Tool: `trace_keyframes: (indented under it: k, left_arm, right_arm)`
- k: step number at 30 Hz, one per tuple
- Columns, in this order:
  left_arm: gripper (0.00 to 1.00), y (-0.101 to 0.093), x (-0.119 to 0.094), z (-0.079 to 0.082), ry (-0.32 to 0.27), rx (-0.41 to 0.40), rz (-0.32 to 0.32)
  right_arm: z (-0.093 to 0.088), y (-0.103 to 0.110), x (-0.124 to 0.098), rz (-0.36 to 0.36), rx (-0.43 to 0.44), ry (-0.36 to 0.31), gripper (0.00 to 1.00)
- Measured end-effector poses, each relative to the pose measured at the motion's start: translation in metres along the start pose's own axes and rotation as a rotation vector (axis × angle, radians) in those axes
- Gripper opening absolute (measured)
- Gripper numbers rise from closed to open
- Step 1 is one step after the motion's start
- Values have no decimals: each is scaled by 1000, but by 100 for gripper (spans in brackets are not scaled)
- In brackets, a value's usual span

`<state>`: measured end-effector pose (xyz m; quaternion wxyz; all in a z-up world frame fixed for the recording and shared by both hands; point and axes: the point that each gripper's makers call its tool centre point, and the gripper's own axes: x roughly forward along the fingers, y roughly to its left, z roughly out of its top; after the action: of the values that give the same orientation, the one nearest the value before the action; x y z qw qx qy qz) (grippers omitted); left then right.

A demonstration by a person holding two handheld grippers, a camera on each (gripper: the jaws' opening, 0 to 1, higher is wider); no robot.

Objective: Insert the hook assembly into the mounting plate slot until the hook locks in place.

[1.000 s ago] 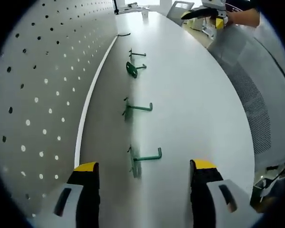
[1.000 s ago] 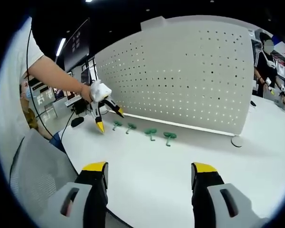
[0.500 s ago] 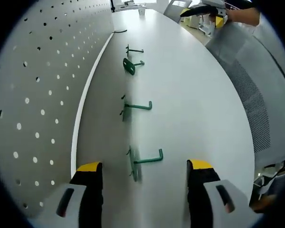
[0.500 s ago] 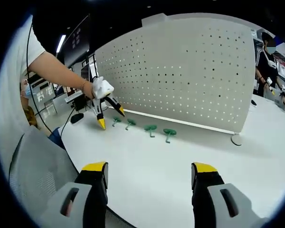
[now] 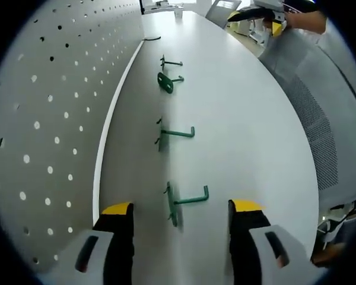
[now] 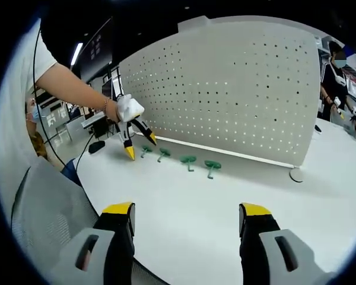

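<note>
- Between the spread jaws of the left gripper (image 5: pixel 178 237), in the left gripper view, lies the nearest hook (image 5: pixel 187 200), a green wire piece with a small plate at one end; the jaws stand apart around it, touching nothing.
- Beyond the tips, three more hooks lie in a row on the white table (image 5: pixel 243 119): the second hook (image 5: pixel 177 133), then the third hook (image 5: pixel 166 81) with its oval plate facing up, then the fourth hook (image 5: pixel 171 62) farthest off.
- Left of the fingers stands the pegboard (image 5: pixel 41 107), a white perforated panel upright along the table's edge; the hooks lie just beside its foot, apart from it.
- Far ahead and to the right, the right gripper (image 5: pixel 255 13) shows in a person's hand, beyond a mesh chair back (image 5: pixel 320 107).
- Ahead of the right gripper's own jaws (image 6: pixel 187 228), which stand wide apart and empty, the table (image 6: pixel 225 202) stretches to the pegboard (image 6: pixel 237 95).
- Well ahead of those fingers, the four green hooks (image 6: pixel 188 161) lie in a line at the pegboard's foot.
- Up and left of the fingers, the left gripper (image 6: pixel 137 143) hangs over the leftmost hook, its yellow tips apart, held by a hand (image 6: pixel 123 110).
- Nothing here holds a hook: no tray or bin shows, and all four lie loose on the table.
</note>
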<state>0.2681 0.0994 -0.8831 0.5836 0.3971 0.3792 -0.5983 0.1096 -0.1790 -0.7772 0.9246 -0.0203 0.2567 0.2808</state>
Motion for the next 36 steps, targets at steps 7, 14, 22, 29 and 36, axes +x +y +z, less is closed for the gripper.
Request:
trace_keyframes:
  k: [7, 14, 22, 29, 36]
  left_arm:
    - [51, 1, -2, -1, 2, -2, 3]
    - [40, 5, -4, -3, 4, -36, 20]
    - [30, 7, -5, -3, -2, -84, 45]
    - [17, 10, -5, -6, 1, -93, 68]
    - [6, 14, -5, -5, -9, -76, 113]
  right_arm:
    - [1, -1, -1, -5, 1, -6, 68]
    - [6, 0, -1, -4, -4, -15, 68]
    - [8, 2, 1, 1, -5, -19, 68]
    - [9, 1, 1, -1, -8, -18, 68]
    - [11, 0, 0, -5, -13, -23, 67]
